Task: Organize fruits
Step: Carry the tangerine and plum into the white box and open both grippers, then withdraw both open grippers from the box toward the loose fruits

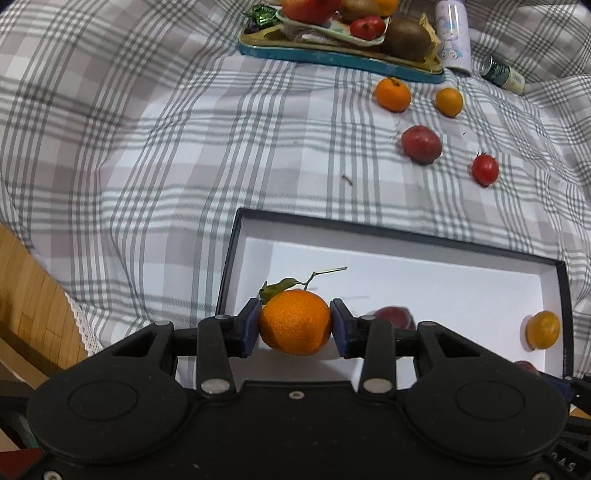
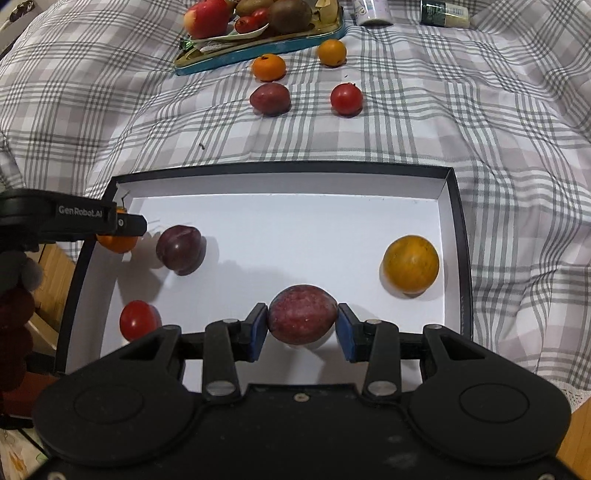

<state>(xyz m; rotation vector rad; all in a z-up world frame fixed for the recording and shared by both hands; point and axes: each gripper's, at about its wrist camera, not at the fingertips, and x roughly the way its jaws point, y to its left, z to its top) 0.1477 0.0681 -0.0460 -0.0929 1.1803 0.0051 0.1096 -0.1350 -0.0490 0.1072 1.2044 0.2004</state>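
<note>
My left gripper (image 1: 295,326) is shut on an orange mandarin (image 1: 294,317) with a leafy stem, held over the left end of a black box with a white inside (image 1: 369,230). In the right wrist view this mandarin (image 2: 116,244) shows under the left gripper's fingers (image 2: 125,223) at the box's left wall. My right gripper (image 2: 302,326) is shut on a red plum (image 2: 302,314) above the front middle of the box (image 2: 280,168). In the box lie a dark plum (image 2: 180,250), a cherry tomato (image 2: 138,319) and a yellow-orange fruit (image 2: 410,266).
On the checked cloth beyond the box lie a mandarin (image 2: 268,67), a small orange (image 2: 332,52), a red plum (image 2: 269,99) and a tomato (image 2: 346,99). A blue-rimmed tray (image 2: 258,53) piled with fruit stands behind them, with two bottles (image 1: 452,35) beside it.
</note>
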